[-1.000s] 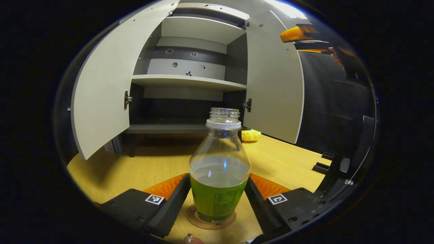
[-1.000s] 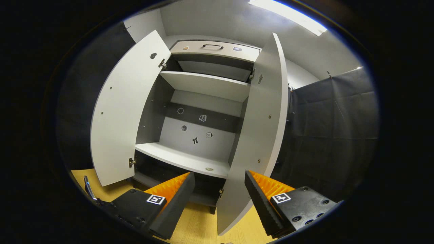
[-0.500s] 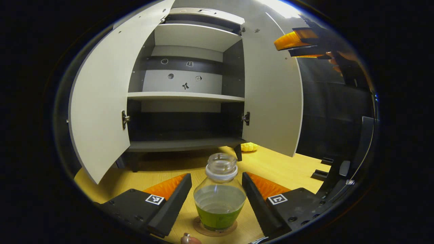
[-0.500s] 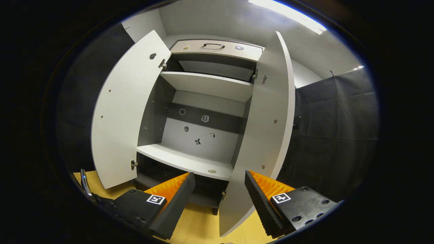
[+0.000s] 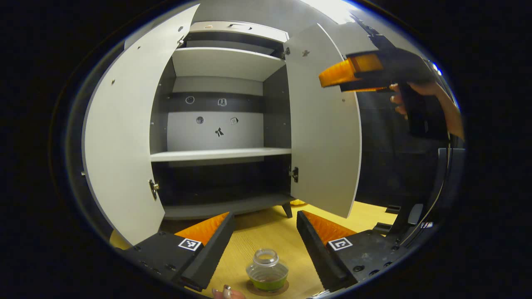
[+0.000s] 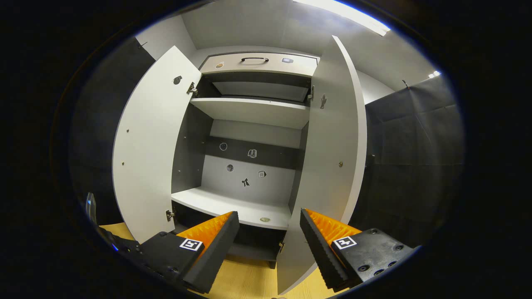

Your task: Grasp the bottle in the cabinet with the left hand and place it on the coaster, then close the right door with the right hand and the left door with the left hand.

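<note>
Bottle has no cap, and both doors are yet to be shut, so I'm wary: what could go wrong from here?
1. The bottle stands uncapped with liquid on the coaster, just below the open left claw; a low sweep toward the left door could tip and spill it.
2. The right claw is open, with the right door edge-on ahead; a glancing push might slip off.

One uncapped clear plastic bottle with green label (image 5: 267, 272), one round brown coaster (image 5: 252, 287), one grey cabinet (image 5: 220, 124) with two open doors, four small stickers on its back wall.
</note>
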A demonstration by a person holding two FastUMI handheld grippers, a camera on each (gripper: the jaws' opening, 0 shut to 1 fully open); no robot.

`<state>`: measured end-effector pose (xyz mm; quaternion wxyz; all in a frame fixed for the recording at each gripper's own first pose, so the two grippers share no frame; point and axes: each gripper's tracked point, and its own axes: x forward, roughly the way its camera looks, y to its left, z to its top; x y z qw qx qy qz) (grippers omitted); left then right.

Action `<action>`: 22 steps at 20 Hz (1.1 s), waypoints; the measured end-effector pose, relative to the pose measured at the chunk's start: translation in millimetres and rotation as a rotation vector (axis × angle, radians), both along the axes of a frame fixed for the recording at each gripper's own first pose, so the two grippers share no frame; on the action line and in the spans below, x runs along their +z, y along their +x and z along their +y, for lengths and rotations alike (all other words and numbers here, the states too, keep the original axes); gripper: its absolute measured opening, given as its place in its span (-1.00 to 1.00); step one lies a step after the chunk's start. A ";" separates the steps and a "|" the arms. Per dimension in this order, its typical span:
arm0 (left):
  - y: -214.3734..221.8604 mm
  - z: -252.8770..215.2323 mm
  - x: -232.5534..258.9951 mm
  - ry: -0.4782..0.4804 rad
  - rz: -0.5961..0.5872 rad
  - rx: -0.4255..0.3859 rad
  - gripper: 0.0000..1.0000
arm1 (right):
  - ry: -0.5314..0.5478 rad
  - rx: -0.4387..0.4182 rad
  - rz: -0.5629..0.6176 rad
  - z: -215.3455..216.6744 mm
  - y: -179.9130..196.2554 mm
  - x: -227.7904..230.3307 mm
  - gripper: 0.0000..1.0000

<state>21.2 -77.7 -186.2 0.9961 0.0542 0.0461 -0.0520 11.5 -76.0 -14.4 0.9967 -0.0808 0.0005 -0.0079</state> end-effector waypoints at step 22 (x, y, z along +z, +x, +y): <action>-148.4 229.3 227.3 0.013 -0.073 0.509 0.89 | -0.205 -0.390 0.036 -156.3 -29.7 14.9 0.94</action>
